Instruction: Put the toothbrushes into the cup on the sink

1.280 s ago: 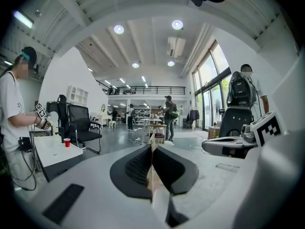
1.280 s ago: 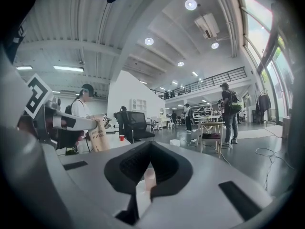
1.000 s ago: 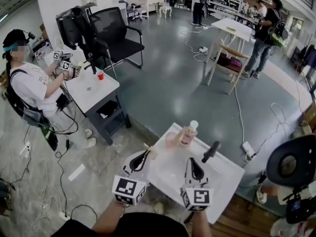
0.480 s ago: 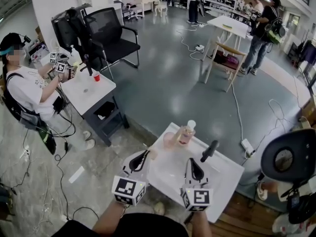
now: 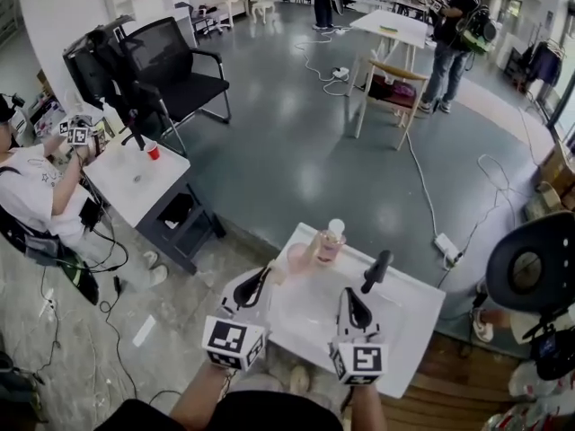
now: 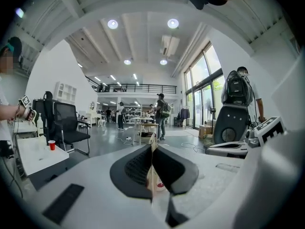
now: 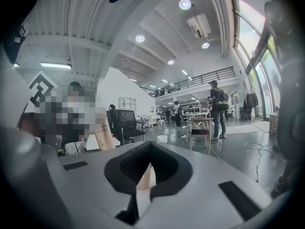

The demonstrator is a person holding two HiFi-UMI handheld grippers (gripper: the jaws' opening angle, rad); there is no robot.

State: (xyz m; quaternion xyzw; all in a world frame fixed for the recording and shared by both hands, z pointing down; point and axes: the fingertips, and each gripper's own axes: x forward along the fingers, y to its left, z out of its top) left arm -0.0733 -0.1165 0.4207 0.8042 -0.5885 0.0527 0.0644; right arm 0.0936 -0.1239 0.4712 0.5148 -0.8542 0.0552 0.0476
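A white sink [image 5: 404, 317] with a black faucet [image 5: 375, 270] lies below me in the head view. At its far edge stand a pale pink cup [image 5: 296, 257] and a pink bottle [image 5: 330, 239] with a white cap. A tan box [image 5: 275, 277] stands at the sink's left edge, just ahead of my left gripper [image 5: 265, 275]. The same box [image 6: 155, 175] shows behind the shut left jaws [image 6: 152, 149]. My right gripper [image 5: 347, 292] is over the basin, shut and empty [image 7: 151, 146]. The right gripper view shows the box [image 7: 102, 133] at the left. No toothbrush is visible.
A seated person [image 5: 36, 187] holding grippers is at a white side table [image 5: 135, 178] with a red cup [image 5: 154, 152]. A black office chair [image 5: 171, 70], a wooden chair [image 5: 391, 83], floor cables and a black round stand [image 5: 530, 272] surround the sink.
The head view has swung, so the room slides left and down in the picture. Both grippers stay shut over the sink's near side, shifted only slightly against it.
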